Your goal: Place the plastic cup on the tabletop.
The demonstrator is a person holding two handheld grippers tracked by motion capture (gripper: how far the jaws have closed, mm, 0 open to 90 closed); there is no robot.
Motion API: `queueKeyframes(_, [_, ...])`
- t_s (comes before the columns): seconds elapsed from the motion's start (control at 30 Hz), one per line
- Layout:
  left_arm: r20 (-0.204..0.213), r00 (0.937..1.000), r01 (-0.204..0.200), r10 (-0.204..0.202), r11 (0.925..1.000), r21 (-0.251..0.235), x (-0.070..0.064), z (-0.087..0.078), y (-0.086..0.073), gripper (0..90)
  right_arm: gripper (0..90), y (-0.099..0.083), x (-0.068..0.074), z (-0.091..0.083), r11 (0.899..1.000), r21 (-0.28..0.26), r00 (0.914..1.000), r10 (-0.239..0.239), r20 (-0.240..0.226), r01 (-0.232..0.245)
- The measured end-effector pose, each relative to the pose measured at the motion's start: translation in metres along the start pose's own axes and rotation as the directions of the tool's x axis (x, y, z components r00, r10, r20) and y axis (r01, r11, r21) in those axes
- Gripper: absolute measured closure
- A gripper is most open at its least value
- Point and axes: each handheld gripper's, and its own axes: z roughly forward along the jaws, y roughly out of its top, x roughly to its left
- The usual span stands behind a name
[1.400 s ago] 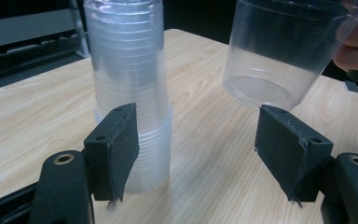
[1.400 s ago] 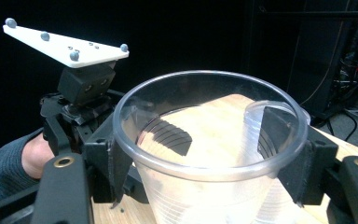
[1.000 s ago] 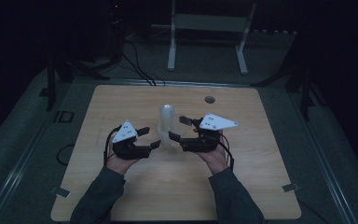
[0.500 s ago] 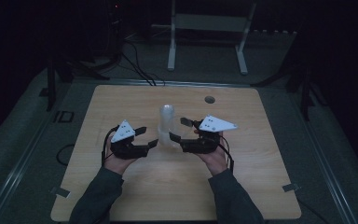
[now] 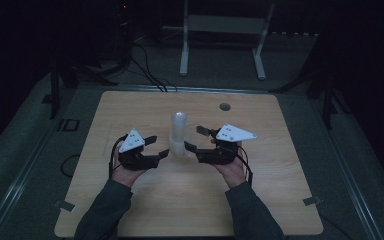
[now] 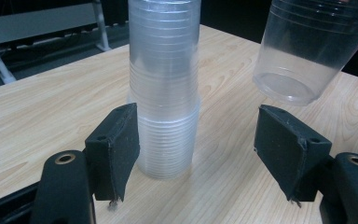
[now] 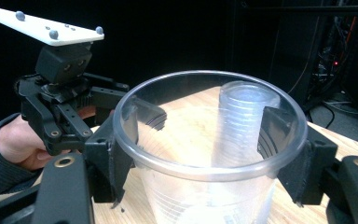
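A tall stack of clear plastic cups (image 5: 179,131) stands mouth-down at the middle of the wooden table (image 5: 280,200). My left gripper (image 5: 156,146) is open just left of the stack's base. In the left gripper view the stack (image 6: 165,93) stands between the jaws, close to the left pad (image 6: 116,149). My right gripper (image 5: 196,139) is just right of the stack. In the right gripper view it (image 7: 205,154) is shut on a single clear cup (image 7: 205,186), whose mouth faces the camera. That cup (image 6: 307,51) hangs above the table in the left gripper view.
A small round hole (image 5: 224,106) sits in the table behind the stack. A white metal stand (image 5: 225,25) and cables (image 5: 145,70) lie on the dark floor beyond the far edge. Bare wood lies to both sides and in front of the hands.
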Motion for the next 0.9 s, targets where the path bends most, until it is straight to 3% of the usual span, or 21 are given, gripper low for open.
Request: queueKeyframes(0.9, [0.004,1.0000,-0.005,0.005,1.0000,-0.002,-0.002,0.000,0.001,30.6,28.6,-0.017,-0.007,-0.004,1.000,0.029,0.9994,0.004,0.035,-0.005])
